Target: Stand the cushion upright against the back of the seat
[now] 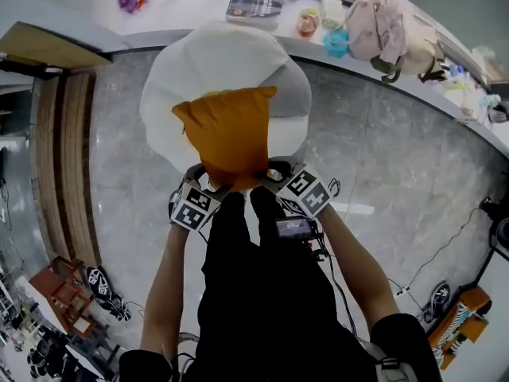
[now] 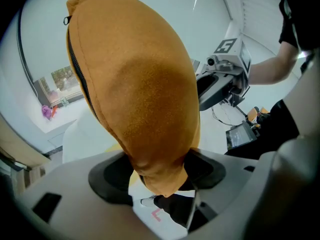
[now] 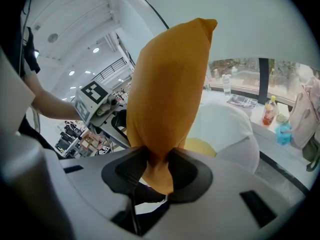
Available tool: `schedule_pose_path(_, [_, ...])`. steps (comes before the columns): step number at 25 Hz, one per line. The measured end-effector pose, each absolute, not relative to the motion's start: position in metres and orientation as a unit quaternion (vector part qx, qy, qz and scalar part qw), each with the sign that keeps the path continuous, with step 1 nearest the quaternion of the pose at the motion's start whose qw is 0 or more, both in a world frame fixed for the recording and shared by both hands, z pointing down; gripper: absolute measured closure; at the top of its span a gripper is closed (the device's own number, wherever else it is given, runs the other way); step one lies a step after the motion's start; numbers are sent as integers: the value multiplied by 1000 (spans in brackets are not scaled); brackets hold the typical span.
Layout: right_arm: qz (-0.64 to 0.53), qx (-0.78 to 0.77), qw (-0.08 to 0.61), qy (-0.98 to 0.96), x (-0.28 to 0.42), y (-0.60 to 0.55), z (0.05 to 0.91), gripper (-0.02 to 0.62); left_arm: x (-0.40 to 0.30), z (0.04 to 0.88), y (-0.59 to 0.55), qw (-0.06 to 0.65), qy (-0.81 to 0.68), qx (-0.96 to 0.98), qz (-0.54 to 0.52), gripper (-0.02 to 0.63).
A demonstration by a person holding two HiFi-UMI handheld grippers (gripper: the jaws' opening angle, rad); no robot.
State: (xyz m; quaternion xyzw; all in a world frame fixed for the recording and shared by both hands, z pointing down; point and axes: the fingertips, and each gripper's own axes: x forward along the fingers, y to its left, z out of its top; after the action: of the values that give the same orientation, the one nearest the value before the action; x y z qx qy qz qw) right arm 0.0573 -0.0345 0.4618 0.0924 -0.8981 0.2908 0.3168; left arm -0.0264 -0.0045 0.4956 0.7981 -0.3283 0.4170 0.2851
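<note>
Holding entry: left gripper [image 1: 205, 180], jaws clenched on the lower left corner of the orange cushion [image 1: 231, 134]. The cushion hangs in the air over the white seat [image 1: 215, 54], not yet resting on it. Right gripper [image 1: 277, 173], jaws clenched on the lower right corner. Risk, as judged: only bunched corner fabric is pinched, so the soft body may sag or slip free while being lowered; set too far from the seat's back, it would likely flop forward once let go. Hidden: the cushion covers much of the seat in the head view; the seat's base is unseen; a yellow patch [image 3: 205, 146] on the seat cannot be identified.
</note>
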Motion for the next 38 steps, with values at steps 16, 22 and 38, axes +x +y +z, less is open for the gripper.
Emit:
schedule_pose_path(16, [292,123,341,-885,59,-45,560,453,-27,594,-17,280,-319,787,447,282])
schedule_pose_path(22, [300,133,349,-878,47,-48,604,453,-41,633,-24,268,-314,787,458,282])
schedule_pose_path(38, [298,125,405,-855,-8,-72,718,456,-95,745,-45,285,-305,789,452,282])
